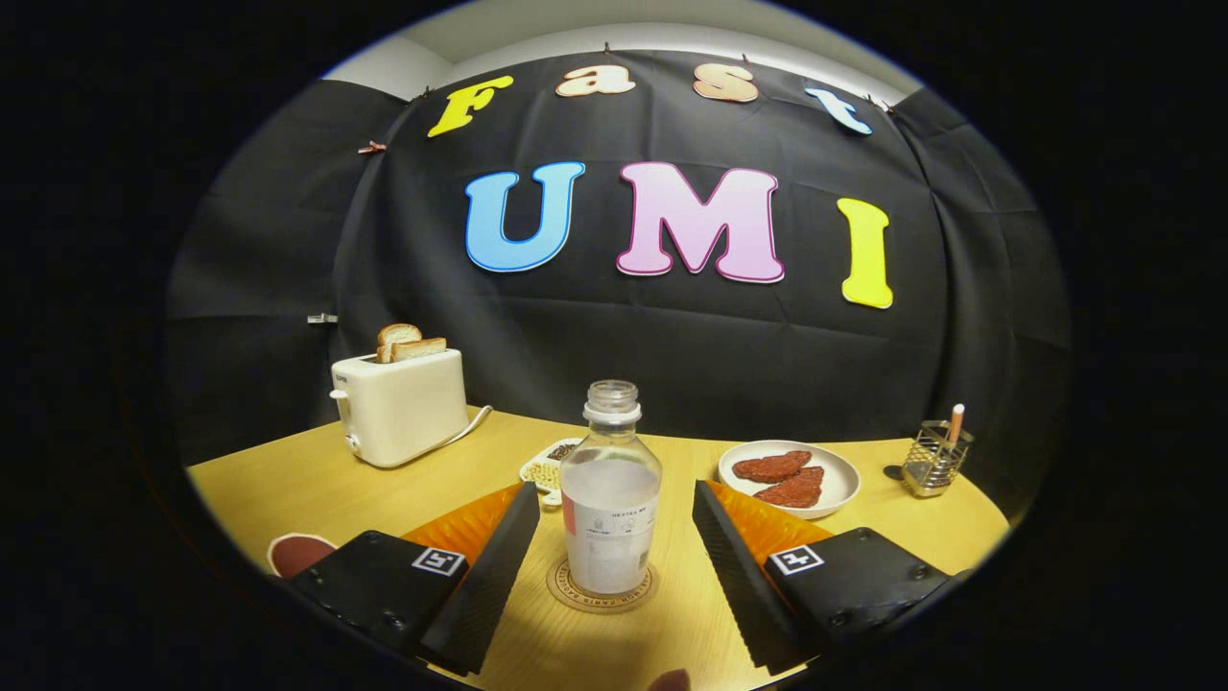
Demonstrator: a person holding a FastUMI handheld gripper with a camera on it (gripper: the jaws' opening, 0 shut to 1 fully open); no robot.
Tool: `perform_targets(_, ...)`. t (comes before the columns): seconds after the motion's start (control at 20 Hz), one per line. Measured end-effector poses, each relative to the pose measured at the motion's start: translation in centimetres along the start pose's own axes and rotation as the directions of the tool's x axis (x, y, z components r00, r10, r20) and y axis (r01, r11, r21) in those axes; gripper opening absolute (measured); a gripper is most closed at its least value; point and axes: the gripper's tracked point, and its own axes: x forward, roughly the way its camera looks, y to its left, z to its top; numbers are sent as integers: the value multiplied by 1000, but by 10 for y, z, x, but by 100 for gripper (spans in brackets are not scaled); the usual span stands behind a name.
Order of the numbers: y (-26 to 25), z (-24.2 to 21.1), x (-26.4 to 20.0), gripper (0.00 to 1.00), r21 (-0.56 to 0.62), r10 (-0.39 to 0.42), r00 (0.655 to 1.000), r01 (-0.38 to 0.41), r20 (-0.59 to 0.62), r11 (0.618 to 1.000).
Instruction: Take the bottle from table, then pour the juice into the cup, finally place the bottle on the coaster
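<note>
Jaws spread wide, bottle (610, 489) upright on coaster (602, 585) between them, untouched

Black cloth wall (672, 365), wooden table (317, 480), white ceiling (576, 24)

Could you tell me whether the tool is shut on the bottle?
No: the tool is open, its fingers standing clear on either side of the bottle, which sits upright on the coaster.

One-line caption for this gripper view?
Open hand-held gripper flanks the uncapped bottle standing on its coaster, fingers apart from it.
</note>
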Motion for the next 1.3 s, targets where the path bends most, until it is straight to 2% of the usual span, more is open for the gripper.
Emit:
perform_targets(0.45, -36, 68, -89, 97, -40, -116, 993, 116, 16, 992)
perform_targets(0.8, -70, 133, -141, 97, -93, -203, 978, 206, 44, 974)
perform_targets(1.3, -64, 169, -199, 97, -106, -220, 971, 229, 93, 968)
